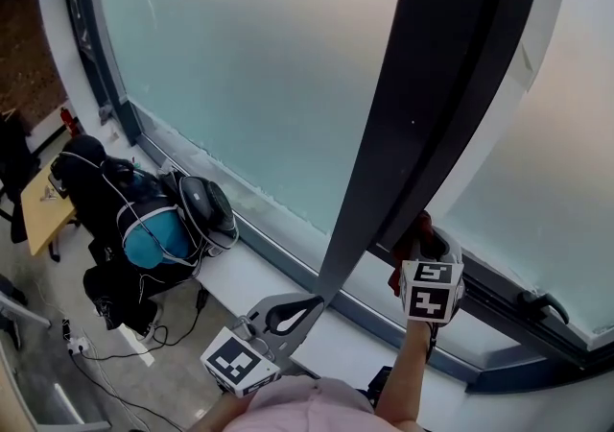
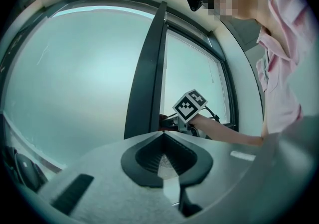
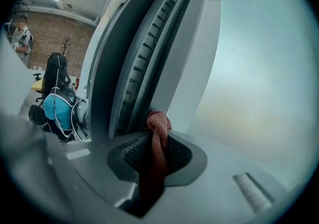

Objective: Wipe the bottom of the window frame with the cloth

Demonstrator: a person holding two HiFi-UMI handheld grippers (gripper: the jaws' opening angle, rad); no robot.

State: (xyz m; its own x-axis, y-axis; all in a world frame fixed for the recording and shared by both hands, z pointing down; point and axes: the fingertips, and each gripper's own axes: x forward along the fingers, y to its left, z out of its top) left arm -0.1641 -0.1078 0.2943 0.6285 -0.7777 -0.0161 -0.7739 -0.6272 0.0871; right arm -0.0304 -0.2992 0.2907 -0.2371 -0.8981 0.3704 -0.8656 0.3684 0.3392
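The cloth (image 3: 158, 151) is a rust-red knit, ribbed and matt, twisted like a cord where the right gripper (image 3: 153, 138) pinches it. That gripper's shell is pale grey with a dull, finely grained plastic look, and its fingers (image 3: 132, 153) carry black, ribbed, rubbery pads. The left gripper (image 2: 162, 138) has the same finish. The window frame (image 1: 432, 104) is dark, smooth and semi-gloss, with a grooved track along its edge. On either side of the frame the glass (image 1: 249, 65) is frosted, milky and even. Below the frame the sill (image 1: 240, 272) is white and smooth. Left of the frame lie a matt fabric backpack (image 1: 144, 233), a pale wood-look bench (image 1: 43, 200) and a rough brick wall (image 3: 62, 31).
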